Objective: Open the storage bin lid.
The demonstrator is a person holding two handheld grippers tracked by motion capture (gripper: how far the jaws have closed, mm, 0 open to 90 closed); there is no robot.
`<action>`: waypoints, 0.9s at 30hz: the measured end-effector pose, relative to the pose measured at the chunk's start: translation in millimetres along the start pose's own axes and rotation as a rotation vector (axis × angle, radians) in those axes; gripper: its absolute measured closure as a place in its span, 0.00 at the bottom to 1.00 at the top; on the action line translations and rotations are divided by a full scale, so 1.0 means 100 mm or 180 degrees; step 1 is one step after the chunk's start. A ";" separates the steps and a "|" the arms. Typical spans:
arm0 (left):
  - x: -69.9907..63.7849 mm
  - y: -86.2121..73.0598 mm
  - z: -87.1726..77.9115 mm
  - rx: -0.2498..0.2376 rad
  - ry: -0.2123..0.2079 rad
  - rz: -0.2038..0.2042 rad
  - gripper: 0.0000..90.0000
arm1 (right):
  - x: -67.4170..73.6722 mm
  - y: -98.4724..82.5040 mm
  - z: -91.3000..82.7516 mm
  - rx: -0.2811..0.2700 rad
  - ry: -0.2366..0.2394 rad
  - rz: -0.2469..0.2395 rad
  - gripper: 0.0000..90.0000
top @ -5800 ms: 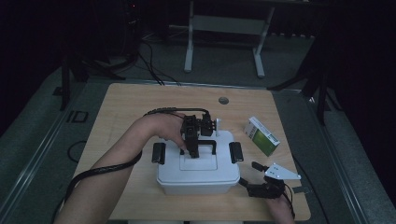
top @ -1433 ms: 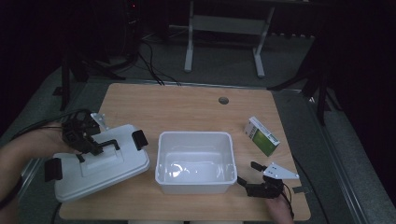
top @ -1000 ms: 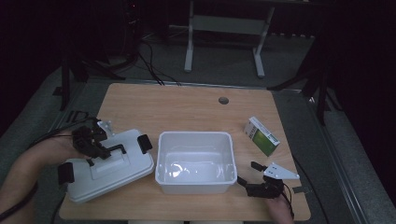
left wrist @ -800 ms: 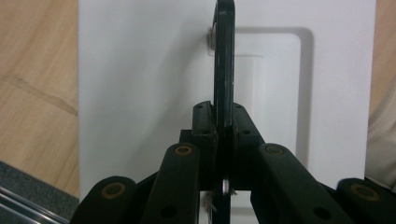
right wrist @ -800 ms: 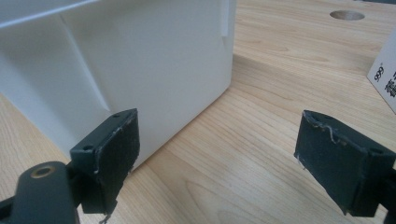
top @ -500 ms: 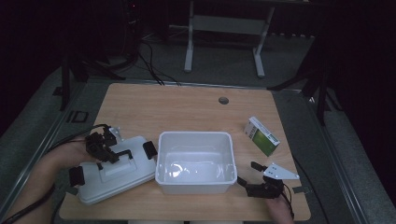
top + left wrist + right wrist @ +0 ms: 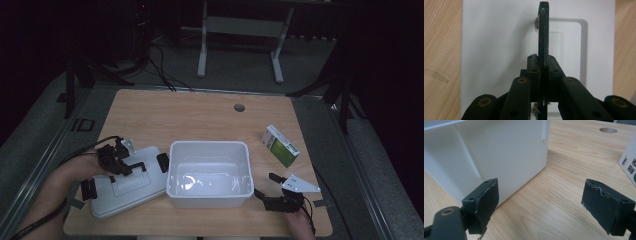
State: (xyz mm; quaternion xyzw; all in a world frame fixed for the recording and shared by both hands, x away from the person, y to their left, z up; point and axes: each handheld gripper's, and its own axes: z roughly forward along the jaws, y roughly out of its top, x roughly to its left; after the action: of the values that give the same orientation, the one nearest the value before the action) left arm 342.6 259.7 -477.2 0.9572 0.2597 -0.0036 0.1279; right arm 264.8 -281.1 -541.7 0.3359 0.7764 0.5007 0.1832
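The left tongs (image 7: 119, 161) are clamped tight on the black handle (image 7: 543, 37) of the white lid (image 7: 127, 184), which lies on the counter (image 7: 200, 115) touching the left side of the open white bin (image 7: 208, 172), so setting the lid aside looks like the step in hand. The right tongs (image 7: 280, 200) gape wide and empty just right of the bin. Next, I judge, the left tongs need only let go and lift straight off.

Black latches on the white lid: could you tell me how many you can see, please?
2. One latch sits at the end of the lid beside the white bin; the other latch sits at its opposite end, near the table's left edge. None seems hidden.
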 end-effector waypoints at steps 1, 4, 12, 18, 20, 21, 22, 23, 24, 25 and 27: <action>0.01 -0.01 0.02 -0.0002 -0.0027 -0.0027 0.93 | 0.00 0.00 0.00 0.0004 -0.0005 -0.0006 0.15; 0.02 -0.02 0.07 0.0013 -0.0054 -0.0022 0.93 | 0.00 0.00 0.00 0.0009 -0.0009 -0.0022 0.15; 0.02 -0.02 0.05 -0.0060 -0.0067 -0.0075 0.77 | -0.01 0.00 -0.01 -0.0012 0.0022 -0.0008 0.15; 0.02 -0.02 0.01 -0.0125 0.0093 -0.0094 0.51 | -0.03 0.00 -0.02 -0.0020 0.0031 0.0057 0.15; 0.02 -0.02 0.01 -0.0092 0.0095 -0.0121 0.46 | -0.03 0.00 -0.03 -0.0033 0.0049 0.0069 0.15; 0.02 -0.03 0.01 -0.0079 0.0060 -0.0134 0.44 | -0.03 0.01 -0.03 -0.0030 0.0054 0.0074 0.15; 0.01 -0.03 0.02 -0.0078 0.0066 -0.0118 0.41 | -0.04 0.01 -0.04 -0.0039 0.0065 0.0088 0.15; 0.00 -0.03 0.02 -0.0060 0.0041 -0.0122 0.41 | -0.04 0.01 -0.04 -0.0039 0.0065 0.0088 0.15; -0.01 -0.03 0.02 -0.0040 0.0021 -0.0091 0.41 | -0.04 0.01 -0.04 -0.0035 0.0065 0.0090 0.15; -0.01 -0.03 0.02 -0.0024 0.0029 -0.0066 0.39 | -0.05 0.01 -0.05 -0.0021 0.0066 0.0091 0.15; -0.01 -0.02 0.02 -0.0006 0.0045 -0.0087 0.39 | -0.07 0.01 -0.06 -0.0005 0.0065 0.0125 0.15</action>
State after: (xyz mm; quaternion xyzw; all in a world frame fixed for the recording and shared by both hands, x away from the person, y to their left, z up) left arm 341.0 260.6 -479.8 0.9534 0.2737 0.0017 0.1269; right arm 266.4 -289.0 -538.3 0.3458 0.7712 0.5082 0.1657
